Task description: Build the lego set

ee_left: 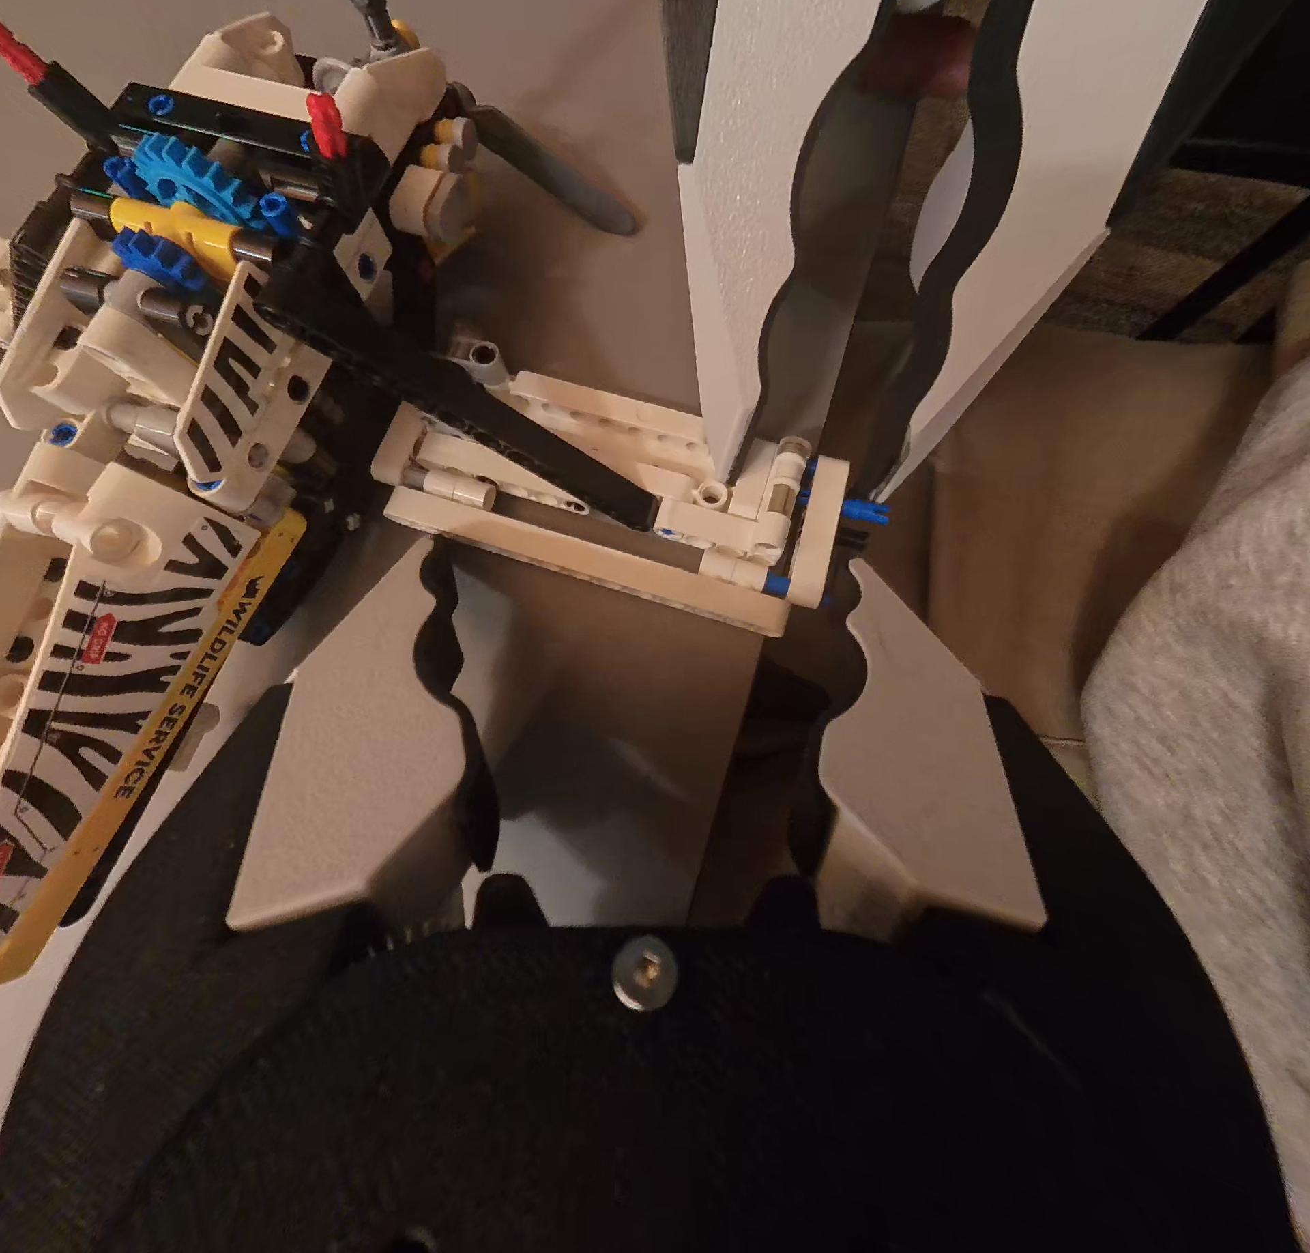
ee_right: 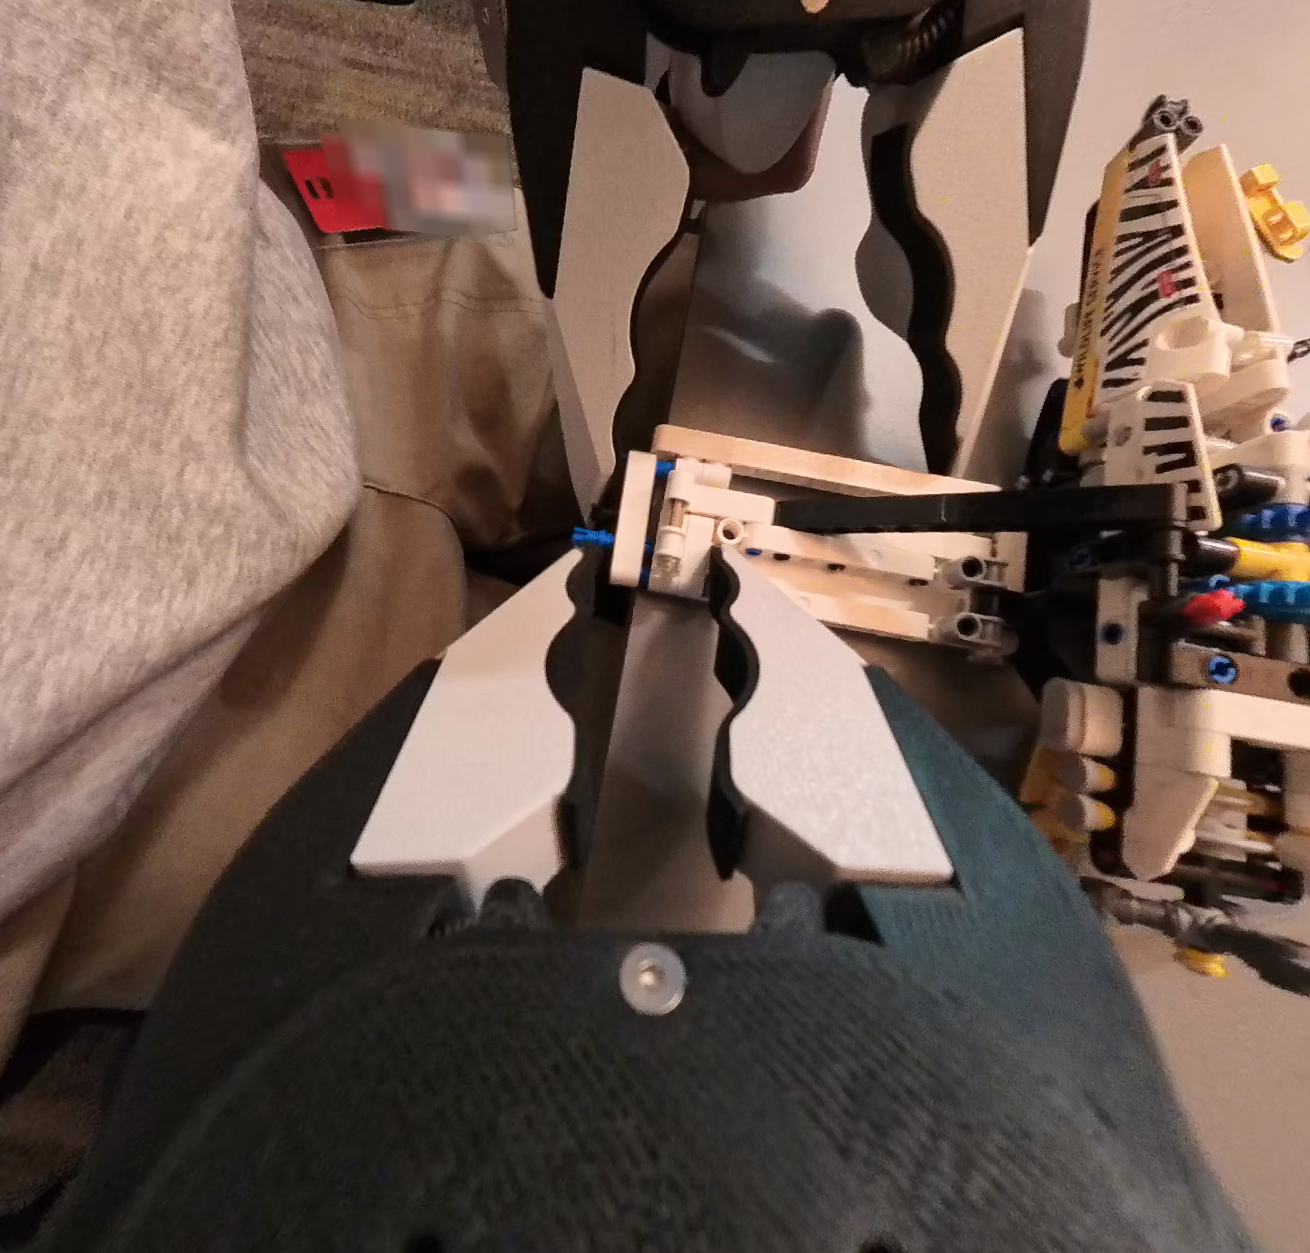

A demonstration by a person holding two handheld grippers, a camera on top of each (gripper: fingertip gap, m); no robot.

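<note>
Scene: A part-built lego model (ee_left: 177, 368), white with zebra-striped panels, a yellow strip and blue gears, stands on a pale worktop (ee_left: 567, 84); a person in a grey sleeve (ee_left: 1205, 652) works it with two hand-held claws.

Task's thing: A white tail frame (ee_left: 609, 510) of beams juts from the model toward the worktop's near edge by the person, bridged to the body by a long black beam (ee_left: 454, 396). A blue pin (ee_left: 865, 510) pokes out of the frame's end plate.

Left gripper (ee_left: 638, 581): Fingers spread wide apart, their tips flanking the frame's long side beam. Whether the pads touch it cannot be told.

Right gripper (ee_right: 645, 574): Facing its twin from across the frame, fingers drawn close about the white end plate (ee_right: 631, 524), one outside, one just inside. Apparently pinching it, though firm contact is not plain.

Handling, as judged: Stiff plastic, light, smooth and a little slippery. The joints are friction-fit, so the frame is likely to flex or pop loose if squeezed or twisted off-axis.

Where to hold: Flat beam faces and the end plate seem the safest purchase. The protruding pin, gears and slender axles look the poorest.

Risk: The tall model may tip if the frame is pushed sideways.
</note>
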